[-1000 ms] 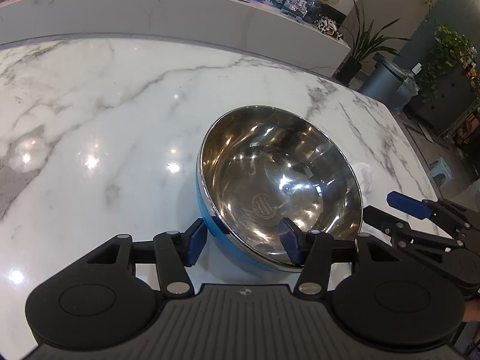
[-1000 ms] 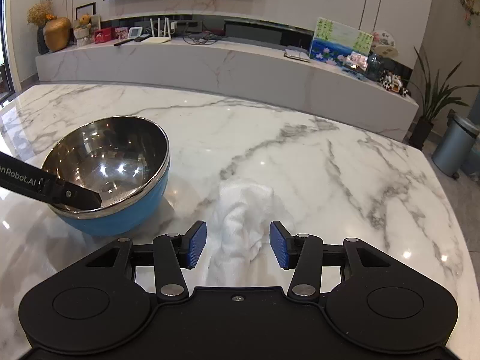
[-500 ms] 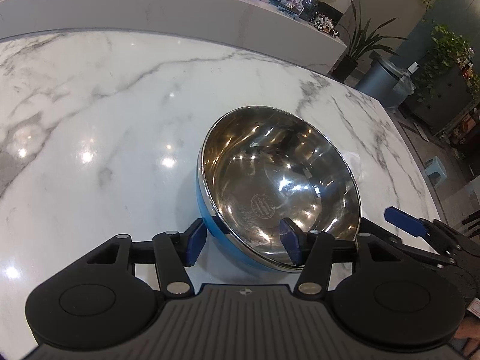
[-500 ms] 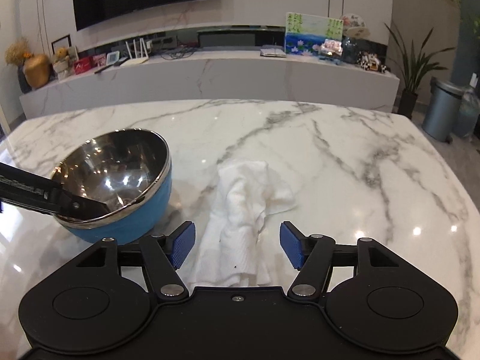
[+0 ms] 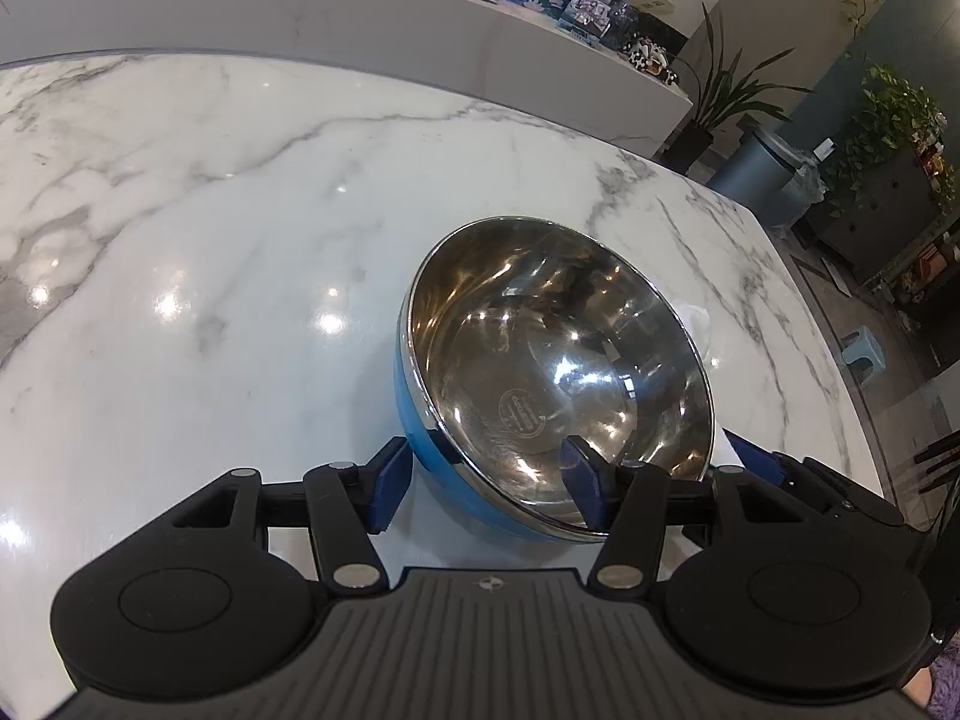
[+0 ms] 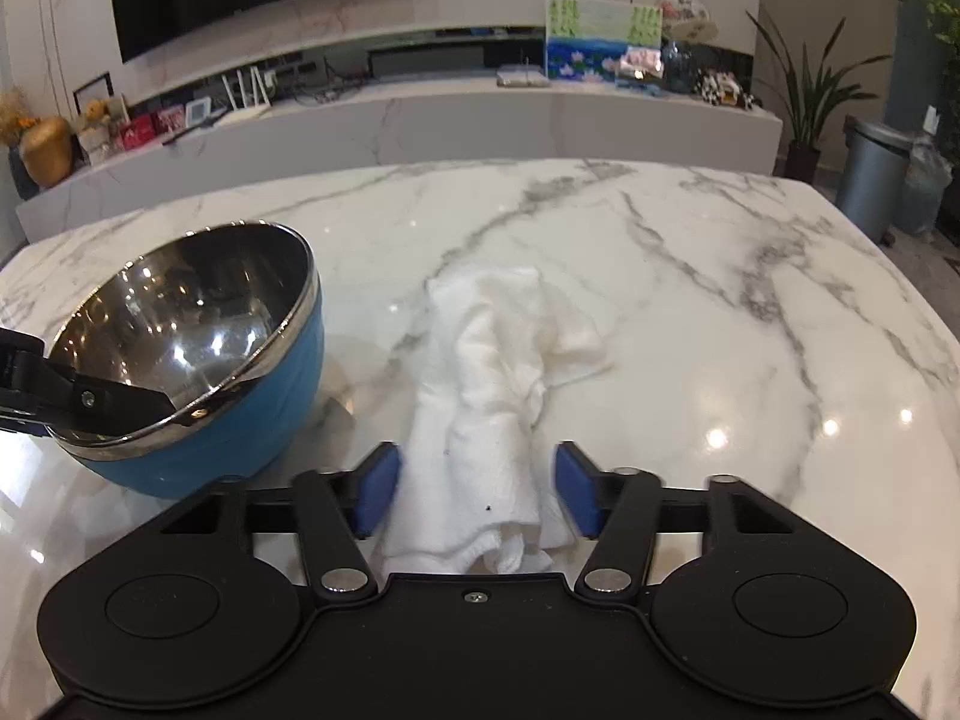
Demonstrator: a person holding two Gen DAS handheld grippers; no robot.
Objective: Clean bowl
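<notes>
on the marble tabletop point(image 6: 690, 300) the steel-and-blue bowl point(image 5: 558, 378) is sitting tilted, the left gripper point(image 5: 486, 483) straddling its near rim, fingers part open, contact unclear. beside it the right gripper point(image 6: 477, 489), lower than before, is closing its fingers around the white cloth point(image 6: 486, 396), just short of pinching it.

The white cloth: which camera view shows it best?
The right wrist view: the white cloth lies crumpled on the marble table, its near end between the right gripper's fingers. The left wrist view shows only a small white edge behind the bowl.
</notes>
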